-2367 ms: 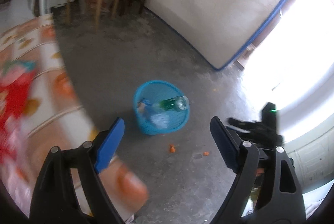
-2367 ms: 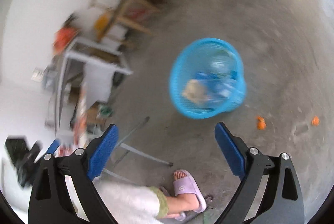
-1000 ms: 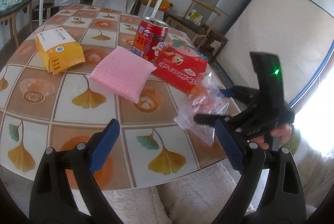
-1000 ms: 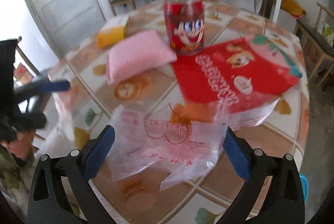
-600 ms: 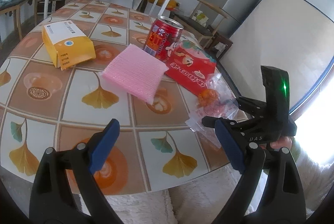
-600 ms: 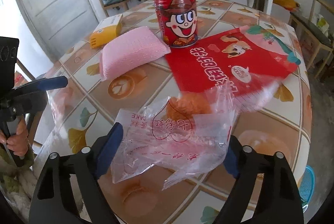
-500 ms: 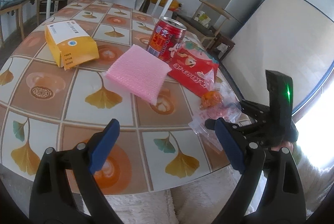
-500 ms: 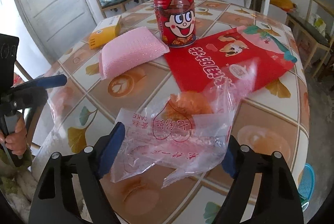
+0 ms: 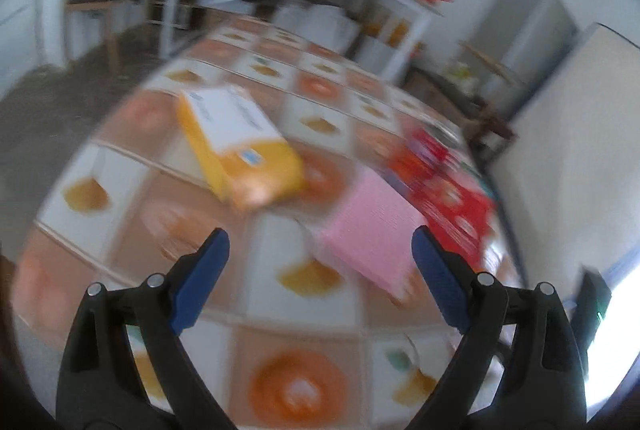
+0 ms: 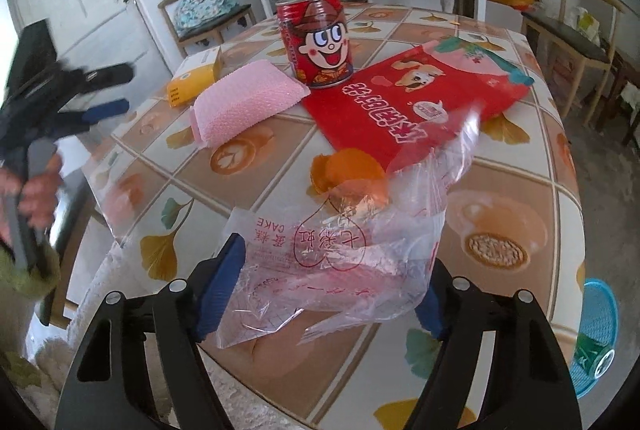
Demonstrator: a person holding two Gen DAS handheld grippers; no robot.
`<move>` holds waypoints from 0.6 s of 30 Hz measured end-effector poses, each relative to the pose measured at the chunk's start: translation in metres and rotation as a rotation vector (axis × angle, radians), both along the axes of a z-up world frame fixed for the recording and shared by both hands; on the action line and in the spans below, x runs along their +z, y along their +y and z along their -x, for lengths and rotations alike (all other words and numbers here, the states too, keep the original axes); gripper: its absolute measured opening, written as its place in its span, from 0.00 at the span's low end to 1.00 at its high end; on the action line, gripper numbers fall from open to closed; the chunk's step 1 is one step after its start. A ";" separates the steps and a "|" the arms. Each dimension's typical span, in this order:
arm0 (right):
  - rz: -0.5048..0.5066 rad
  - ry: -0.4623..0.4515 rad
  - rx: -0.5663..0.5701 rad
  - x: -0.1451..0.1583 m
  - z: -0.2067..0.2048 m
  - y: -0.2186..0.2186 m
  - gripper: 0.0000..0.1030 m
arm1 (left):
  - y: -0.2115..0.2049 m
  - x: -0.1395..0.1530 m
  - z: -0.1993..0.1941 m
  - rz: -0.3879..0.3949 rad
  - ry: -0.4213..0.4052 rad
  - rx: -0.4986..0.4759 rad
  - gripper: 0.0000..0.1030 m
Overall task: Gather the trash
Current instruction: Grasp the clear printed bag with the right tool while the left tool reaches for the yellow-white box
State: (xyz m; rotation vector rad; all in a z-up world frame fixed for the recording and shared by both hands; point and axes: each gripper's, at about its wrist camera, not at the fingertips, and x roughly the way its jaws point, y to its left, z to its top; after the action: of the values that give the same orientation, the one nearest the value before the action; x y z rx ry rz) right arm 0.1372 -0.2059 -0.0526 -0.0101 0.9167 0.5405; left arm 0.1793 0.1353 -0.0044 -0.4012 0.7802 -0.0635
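Note:
A crumpled clear plastic bag printed in red lies near the table's front edge, partly over an orange peel. My right gripper straddles the bag with its jaws closing; the bag lies between the blue pads and drapes over the right one. Behind the bag are a red snack packet and a red cartoon can. My left gripper hangs open over the tiled table, nothing between its fingers, in a blurred view. In the right wrist view the left gripper shows at the far left.
A pink sponge and a yellow box lie on the table. A blue basket holding a green bottle stands on the floor at the right. A hand grips the left tool. Chairs and a white side table stand behind.
My left gripper has swung left, away from the bag, toward the yellow box and sponge. The right gripper's jaws have narrowed around the plastic bag and edged closer to it.

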 end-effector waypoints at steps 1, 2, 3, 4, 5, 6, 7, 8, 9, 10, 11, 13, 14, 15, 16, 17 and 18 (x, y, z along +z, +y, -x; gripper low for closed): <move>-0.006 0.000 -0.001 0.000 0.000 -0.001 0.71 | 0.005 0.001 -0.007 -0.003 0.011 0.031 0.86; -0.008 0.000 -0.001 0.000 0.000 -0.002 0.71 | 0.010 0.001 -0.016 -0.014 0.031 0.065 0.86; -0.009 -0.001 -0.002 0.000 0.000 -0.002 0.72 | 0.013 0.001 -0.033 -0.048 0.074 0.097 0.86; -0.010 -0.001 -0.002 0.000 0.000 -0.002 0.72 | 0.015 -0.001 -0.047 -0.081 0.103 0.104 0.87; -0.014 -0.001 -0.002 -0.001 0.000 -0.002 0.72 | 0.017 -0.003 -0.058 -0.111 0.129 0.118 0.87; -0.019 -0.001 -0.003 -0.001 0.000 -0.003 0.72 | 0.019 -0.005 -0.066 -0.134 0.149 0.142 0.87; -0.026 0.000 -0.004 -0.001 0.000 -0.004 0.72 | 0.023 -0.006 -0.078 -0.154 0.164 0.177 0.87; -0.036 0.001 -0.006 -0.001 0.000 -0.006 0.72 | 0.027 -0.008 -0.087 -0.162 0.175 0.194 0.87; -0.045 0.002 -0.008 -0.001 0.001 -0.007 0.72 | 0.030 -0.010 -0.097 -0.171 0.197 0.202 0.87; -0.049 0.002 -0.008 -0.001 0.000 -0.008 0.72 | 0.031 -0.016 -0.112 -0.183 0.240 0.197 0.87; -0.052 0.001 -0.012 -0.001 0.000 -0.009 0.71 | 0.033 -0.021 -0.122 -0.189 0.267 0.189 0.87; -0.052 0.000 -0.019 -0.001 0.000 -0.011 0.65 | 0.034 -0.031 -0.138 -0.215 0.316 0.185 0.87; -0.058 0.002 -0.020 -0.001 0.000 -0.012 0.64 | 0.033 -0.036 -0.145 -0.236 0.332 0.189 0.87; -0.070 0.005 -0.023 -0.001 -0.001 -0.014 0.63 | 0.033 -0.040 -0.148 -0.255 0.339 0.188 0.87; -0.077 0.008 -0.026 -0.001 -0.001 -0.016 0.62 | 0.033 -0.042 -0.151 -0.264 0.343 0.182 0.87; -0.083 0.011 -0.029 0.000 -0.001 -0.017 0.60 | 0.033 -0.044 -0.152 -0.265 0.345 0.176 0.86; -0.092 0.015 -0.029 0.000 -0.001 -0.019 0.59 | 0.034 -0.047 -0.152 -0.258 0.346 0.170 0.86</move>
State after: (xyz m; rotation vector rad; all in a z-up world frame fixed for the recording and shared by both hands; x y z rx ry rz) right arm 0.1385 -0.2249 -0.0525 0.0905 0.9049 0.5555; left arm 0.3312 0.1693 -0.0510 -0.2331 1.0771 0.2699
